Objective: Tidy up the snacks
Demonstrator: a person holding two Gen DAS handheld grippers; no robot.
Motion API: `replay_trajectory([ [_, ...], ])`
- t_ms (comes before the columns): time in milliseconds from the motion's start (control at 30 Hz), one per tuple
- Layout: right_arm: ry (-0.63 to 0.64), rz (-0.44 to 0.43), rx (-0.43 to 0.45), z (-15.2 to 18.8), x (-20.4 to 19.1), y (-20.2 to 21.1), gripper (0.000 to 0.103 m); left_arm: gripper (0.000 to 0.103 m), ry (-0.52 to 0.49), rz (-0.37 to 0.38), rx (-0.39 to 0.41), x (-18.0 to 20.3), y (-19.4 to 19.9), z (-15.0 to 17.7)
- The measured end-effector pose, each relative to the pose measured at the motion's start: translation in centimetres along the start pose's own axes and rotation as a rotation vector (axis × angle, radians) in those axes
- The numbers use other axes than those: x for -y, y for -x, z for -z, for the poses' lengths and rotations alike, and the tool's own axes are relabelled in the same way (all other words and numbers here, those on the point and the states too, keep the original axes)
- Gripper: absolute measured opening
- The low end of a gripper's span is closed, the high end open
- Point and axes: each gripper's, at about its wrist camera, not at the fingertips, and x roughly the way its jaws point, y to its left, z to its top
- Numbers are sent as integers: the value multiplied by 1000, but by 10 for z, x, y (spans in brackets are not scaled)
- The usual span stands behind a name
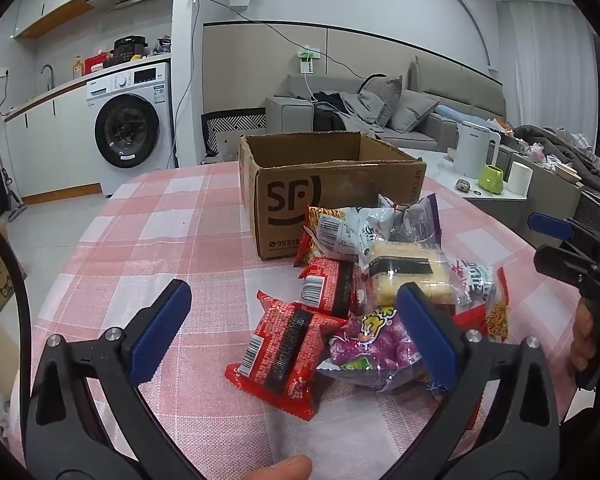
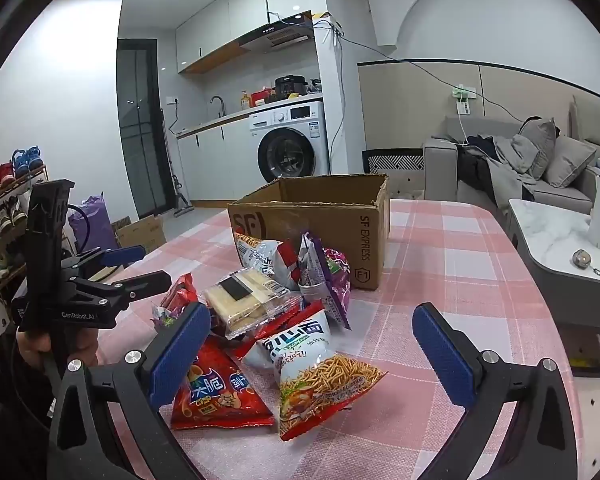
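Snack packets are lying in a loose heap on the pink checked tablecloth [image 1: 148,240], just in front of the open SF Express cardboard box [image 1: 324,184], which is serving as the landmark. Nearest the left gripper [image 1: 296,336], on the side farthest from the box, a red packet with a black stripe [image 1: 284,356] is lying flat beside a purple packet [image 1: 372,344]; the gripper's blue pads are standing spread wide above them, pinching nothing. Closer to the box, a second red packet [image 1: 328,286] and a clear-wrapped pack of pale wafers [image 1: 408,276] are lying on the heap, and a white noodle-snack bag [image 1: 336,232] is leaning against the box's front wall.

In the right wrist view, the right gripper [image 2: 312,348] is also gaping wide and gripping nothing, hovering over a red crisp bag [image 2: 216,392] and a white bag printed with fried noodles [image 2: 320,376]. Beyond the box, a washing machine [image 2: 288,140] is sitting under the counter.
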Motion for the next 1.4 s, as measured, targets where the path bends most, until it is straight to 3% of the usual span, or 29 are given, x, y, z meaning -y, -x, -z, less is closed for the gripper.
replay_trajectory([
  [1400,-2,10,-12,0,0,-2,103,102,-26,-8,-7,5,1,1],
])
